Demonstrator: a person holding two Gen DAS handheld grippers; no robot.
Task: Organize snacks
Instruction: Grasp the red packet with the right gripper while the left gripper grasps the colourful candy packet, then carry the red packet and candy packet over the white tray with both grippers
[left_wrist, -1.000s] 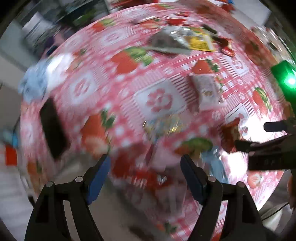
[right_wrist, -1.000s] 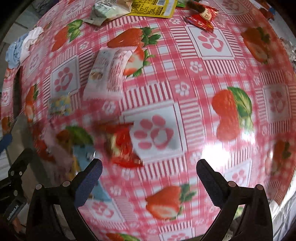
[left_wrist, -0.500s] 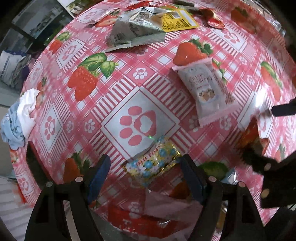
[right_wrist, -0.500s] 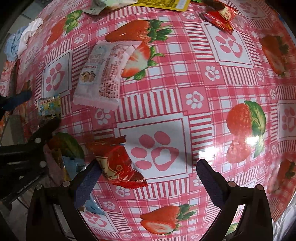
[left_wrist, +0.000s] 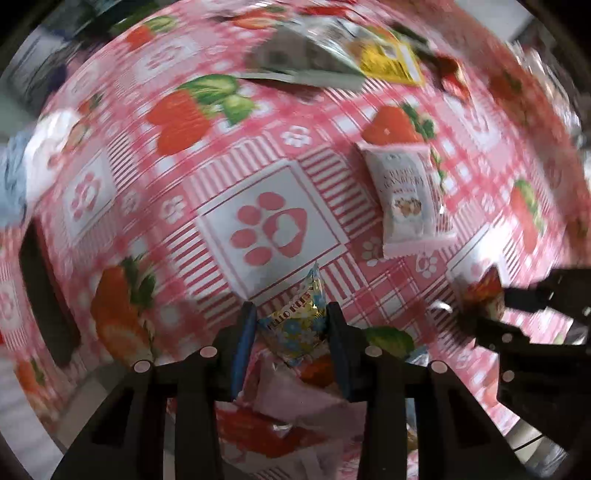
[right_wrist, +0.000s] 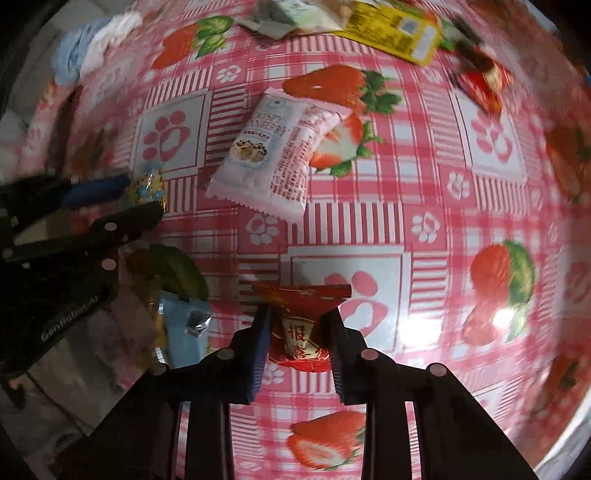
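Here, pick-up step: the left hand-held gripper (left_wrist: 290, 325) is closing on the floral candy packet (left_wrist: 295, 328), the right hand-held gripper (right_wrist: 299, 328) on the red candy packet (right_wrist: 301, 317), both at 6 o'clock over the counter (right_wrist: 369, 229); next, lifting and carrying to a sorting spot

blurred far snack packs (left_wrist: 332, 55), cloth (left_wrist: 22, 173) cut off

Both wrist cameras look straight down, close over the tablecloth (left_wrist: 269, 192).
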